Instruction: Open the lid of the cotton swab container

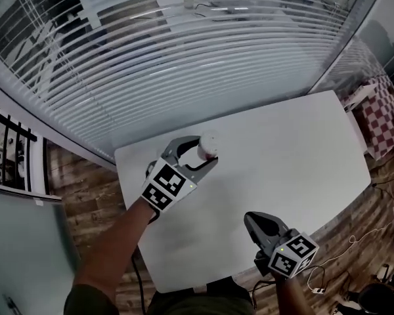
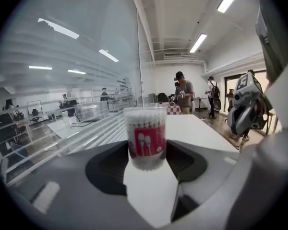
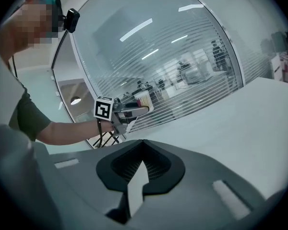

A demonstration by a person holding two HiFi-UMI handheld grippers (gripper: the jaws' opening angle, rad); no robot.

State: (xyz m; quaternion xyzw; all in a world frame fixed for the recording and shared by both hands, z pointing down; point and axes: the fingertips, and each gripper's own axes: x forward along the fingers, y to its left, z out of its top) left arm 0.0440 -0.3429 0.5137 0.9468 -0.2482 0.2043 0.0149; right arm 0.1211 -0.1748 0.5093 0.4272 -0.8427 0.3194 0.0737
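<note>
Though gripped, container (image 1: 207, 146) mostly hidden.

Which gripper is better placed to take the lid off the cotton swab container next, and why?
Right. The left gripper clamps the cotton swab container by its sides, so it is occupied. The right gripper is shut on nothing and free to come over to the lid.

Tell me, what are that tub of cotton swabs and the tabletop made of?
The cotton swab container looks like clear, smooth plastic: swabs show through its wall above a red label. The table seems matt white laminate or painted board, even and without glare.
</note>
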